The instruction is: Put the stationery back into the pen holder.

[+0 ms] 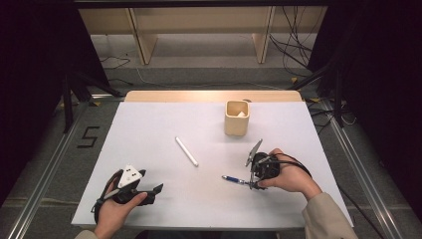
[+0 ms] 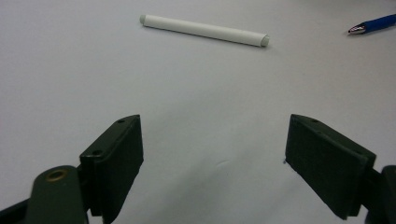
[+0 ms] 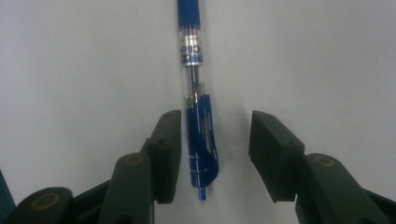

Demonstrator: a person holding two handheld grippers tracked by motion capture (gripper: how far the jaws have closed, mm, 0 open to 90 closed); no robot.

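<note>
A blue pen (image 1: 234,179) (image 3: 196,93) lies flat on the white table sheet (image 1: 149,129) at the front right. My right gripper (image 1: 255,184) (image 3: 215,123) is down at the sheet and open, with the pen's clip end between its jaws; the pen lies close to one jaw, and a clear gap shows to the other. A white marker (image 1: 186,151) (image 2: 204,30) lies in the middle of the sheet. My left gripper (image 1: 155,190) (image 2: 212,158) rests at the front left, open wide, nothing between its jaws. The blue pen's tip (image 2: 373,23) shows far off in the left gripper view.
A cream square cup (image 1: 236,118) with something pale inside stands at the back right of the sheet. Beyond the table's far edge are wooden shelf legs (image 1: 147,42) and floor cables (image 1: 293,45). A hand holds each gripper.
</note>
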